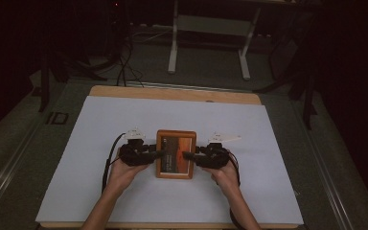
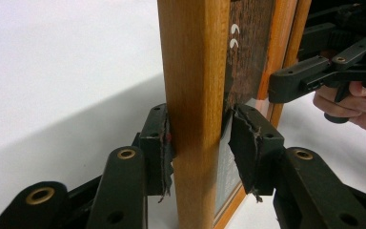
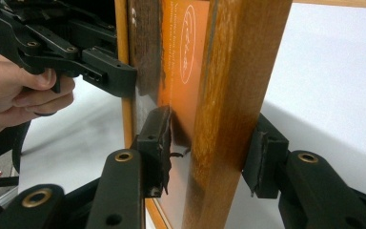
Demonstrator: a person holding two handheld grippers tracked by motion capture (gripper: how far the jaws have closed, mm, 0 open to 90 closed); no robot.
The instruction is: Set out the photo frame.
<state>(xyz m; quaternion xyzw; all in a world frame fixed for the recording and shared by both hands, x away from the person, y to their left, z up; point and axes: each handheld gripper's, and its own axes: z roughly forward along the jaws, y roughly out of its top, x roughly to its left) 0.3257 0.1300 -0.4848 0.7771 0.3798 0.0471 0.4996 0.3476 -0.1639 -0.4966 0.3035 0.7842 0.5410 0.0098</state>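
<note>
**Mid-table, on the white sheet: one framed picture, held from both ends**

Item: wooden picture frame point(image 1: 175, 154), glazed, orange print. It sits at the centre of the white sheet point(image 1: 124, 124) that covers the table point(image 1: 172, 93). The shadow under it suggests it is raised just clear of the sheet.

Holders:
- Left gripper point(image 1: 159, 154): jaws at middling width, clamped across the left rail, with one frayed pad point(image 2: 163, 152) flat on the wood.
- Right gripper point(image 1: 188, 155): jaws at similar width, straddling the right rail. The back pad is on the wood and the front pad point(image 3: 161, 143) is at the glass point(image 3: 186, 71); I cannot tell whether it presses.

Risks, as judged:
- If the right side is slack, the frame's weight hangs on one rail, so it may swing or drop onto the sheet.
- Uneven pull by the two hands could rack the frame.
- A pad bearing on the glass could crack or scratch it.
- Torn pad facing may slip on smooth wood.

Surroundings: a white-legged stand point(image 1: 211, 24) and floor cables point(image 1: 124, 67) lie well beyond the table. Nothing on the sheet obstructs the work.
</note>
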